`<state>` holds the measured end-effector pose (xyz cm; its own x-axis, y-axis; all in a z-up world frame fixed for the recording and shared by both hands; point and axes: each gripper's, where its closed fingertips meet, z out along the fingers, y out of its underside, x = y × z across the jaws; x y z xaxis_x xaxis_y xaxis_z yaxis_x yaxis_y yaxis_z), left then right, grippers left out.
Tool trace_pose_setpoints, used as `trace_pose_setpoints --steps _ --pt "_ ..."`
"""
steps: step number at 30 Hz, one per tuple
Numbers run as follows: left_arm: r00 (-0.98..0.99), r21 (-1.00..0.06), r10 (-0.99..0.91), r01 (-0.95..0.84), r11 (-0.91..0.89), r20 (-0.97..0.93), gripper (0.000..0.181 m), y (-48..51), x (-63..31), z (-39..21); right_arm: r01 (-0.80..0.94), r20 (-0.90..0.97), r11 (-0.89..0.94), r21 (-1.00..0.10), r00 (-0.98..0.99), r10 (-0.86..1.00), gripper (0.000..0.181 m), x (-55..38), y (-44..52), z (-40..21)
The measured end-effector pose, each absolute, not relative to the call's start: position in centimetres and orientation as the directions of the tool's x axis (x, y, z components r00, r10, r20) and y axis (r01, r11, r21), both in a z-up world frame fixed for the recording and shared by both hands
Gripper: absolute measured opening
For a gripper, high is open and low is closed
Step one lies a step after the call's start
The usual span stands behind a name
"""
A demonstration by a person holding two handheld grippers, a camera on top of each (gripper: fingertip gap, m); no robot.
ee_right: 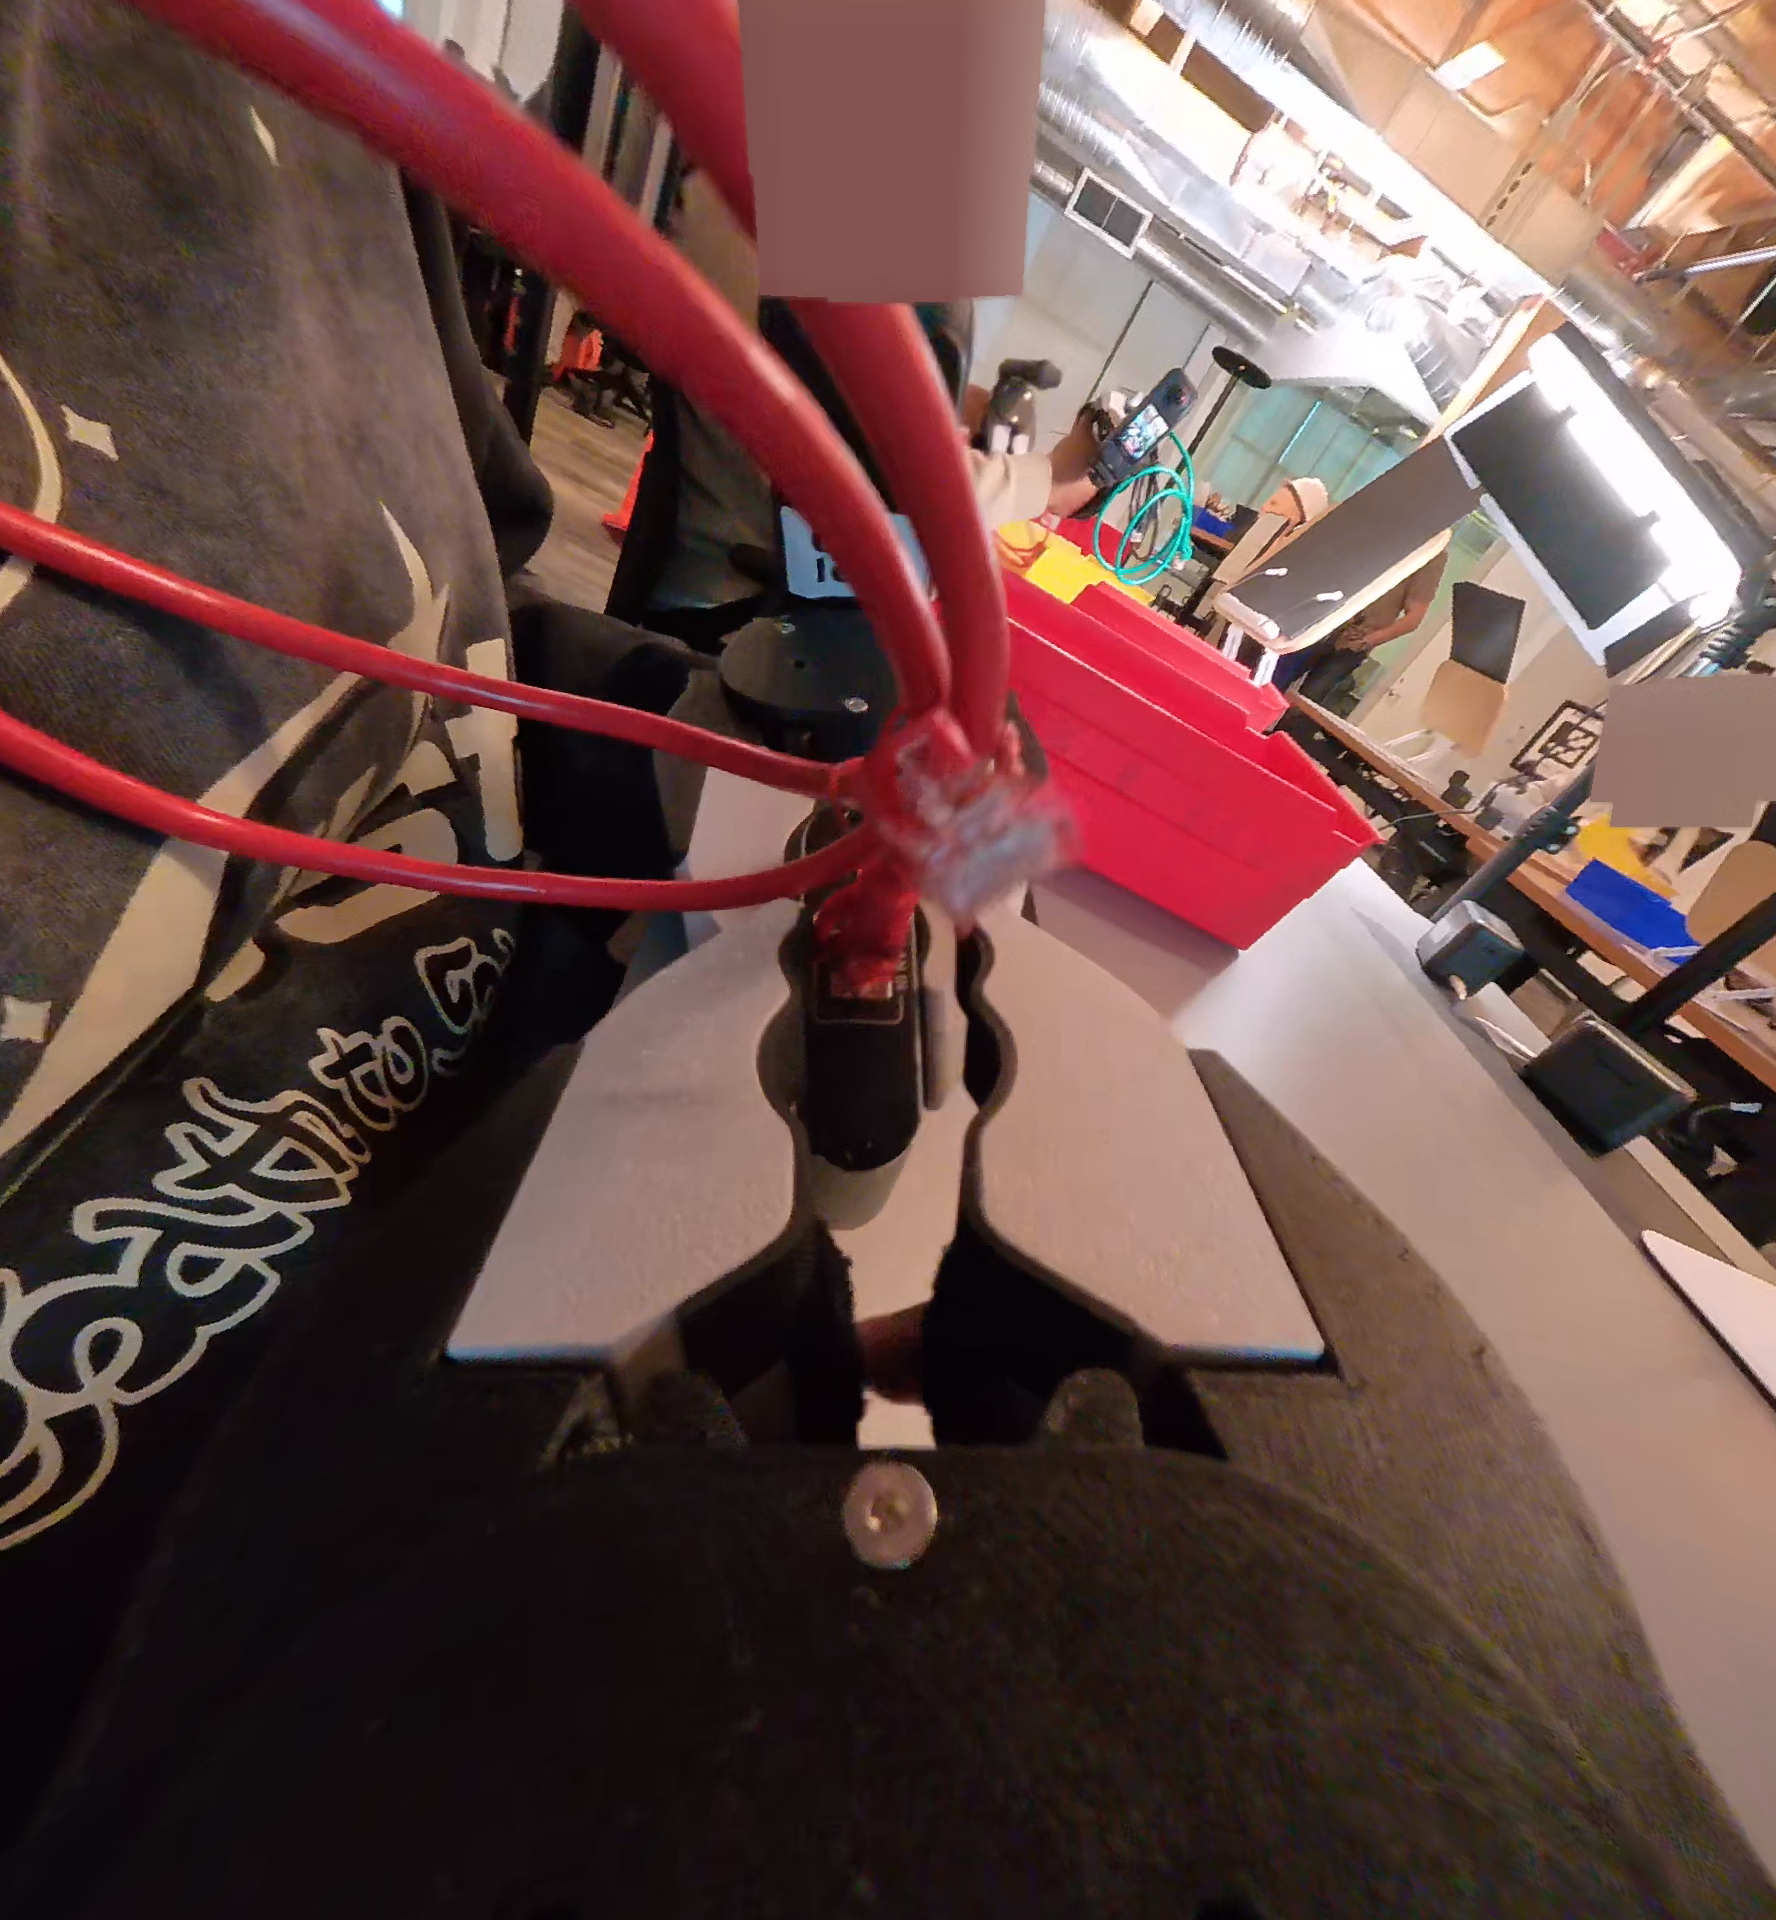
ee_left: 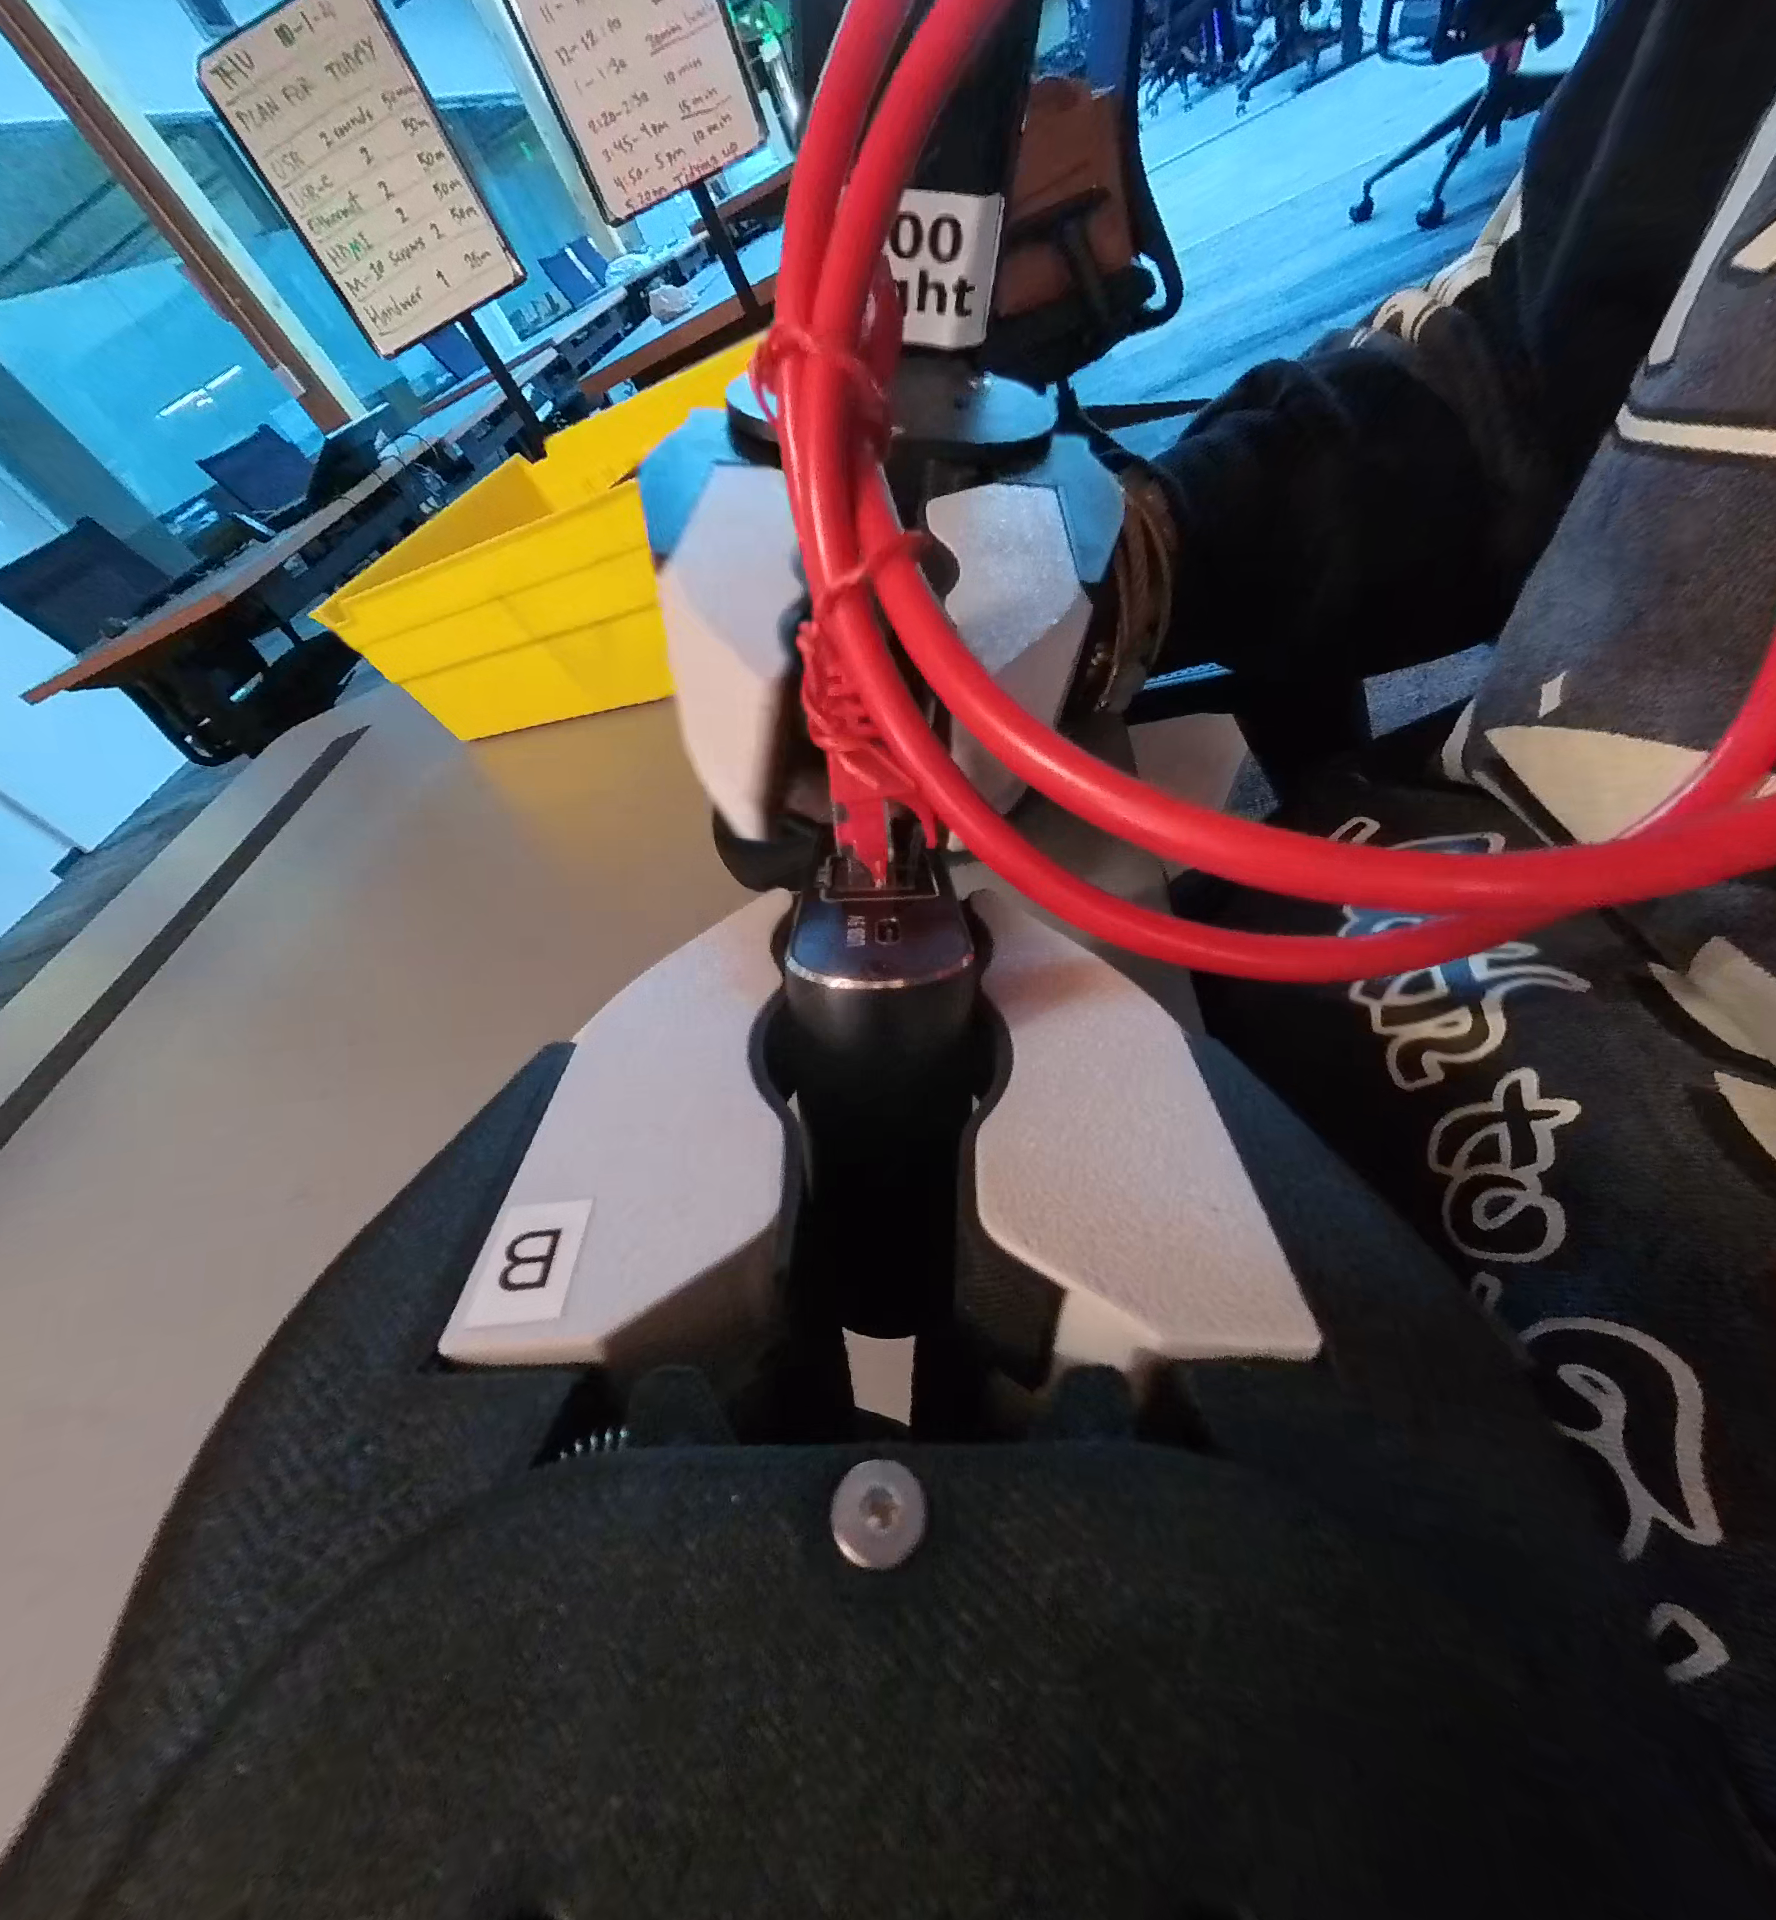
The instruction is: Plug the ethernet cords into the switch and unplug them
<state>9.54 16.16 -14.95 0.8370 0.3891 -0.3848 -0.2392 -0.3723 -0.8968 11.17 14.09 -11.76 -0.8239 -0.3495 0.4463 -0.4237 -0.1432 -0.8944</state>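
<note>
Left gripper (ee_left: pixel 879 997) is clamping the small black metal-rimmed switch (ee_left: pixel 879 961) steady while right gripper (ee_right: pixel 879 1018), closed on the red ethernet plug (ee_right: pixel 868 951), is seating it in the switch's port.

Each gripper, left (ee_left: pixel 879 935) and right (ee_right: pixel 884 997), has two pale grey scalloped fingers (ee_left: pixel 676 1122) on a black textured body with one silver screw (ee_left: pixel 876 1524). A white lettered sticker (ee_left: pixel 525 1262) marks the left. The person wears a dark top (ee_right: pixel 188 727) with cream print, possibly a sweatshirt.
</note>
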Motion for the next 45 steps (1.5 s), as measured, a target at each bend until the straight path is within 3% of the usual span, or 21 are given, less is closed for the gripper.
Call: trace_pose_setpoints --steps 2,18,23,27,43,44,45 --pt "0.826 -0.881 0.386 -0.248 -0.403 -0.41 0.026 16.2 9.5 -15.3 -0.453 0.475 -0.148 -0.879 -0.801 -0.365 0.017 11.5 14.2 -12.1" --pt "0.777 -0.816 0.374 -0.293 -0.499 -0.507 0.026 15.9 9.4 -15.8 -0.62 0.623 -0.127 -0.774 -0.711 -0.325 0.017 11.4 14.4 -13.0" --pt "0.743 -0.782 0.383 -0.294 -0.55 -0.549 0.026 15.3 8.8 -16.0 -0.759 0.749 -0.057 -0.648 -0.622 -0.23 0.018 10.9 13.9 -13.3" --pt "0.733 -0.784 0.397 -0.296 -0.546 -0.553 0.026 15.2 8.7 -15.8 -0.777 0.768 -0.035 -0.628 -0.613 -0.186 0.017 10.7 13.9 -13.2" --pt "0.75 -0.828 0.46 -0.204 -0.522 -0.475 0.027 14.8 7.8 -15.6 -0.708 0.707 0.064 -0.704 -0.706 -0.042 0.019 9.6 13.6 -12.7" --pt "0.753 -0.831 0.465 -0.193 -0.521 -0.466 0.027 14.7 7.7 -15.7 -0.699 0.7 0.056 -0.713 -0.714 -0.002 0.016 9.2 13.7 -12.2" --pt "0.795 -0.816 0.408 -0.18 -0.55 -0.45 0.026 14.8 8.3 -16.6 -0.684 0.677 0.05 -0.728 -0.705 0.211 0.013 6.6 14.9 -9.6"
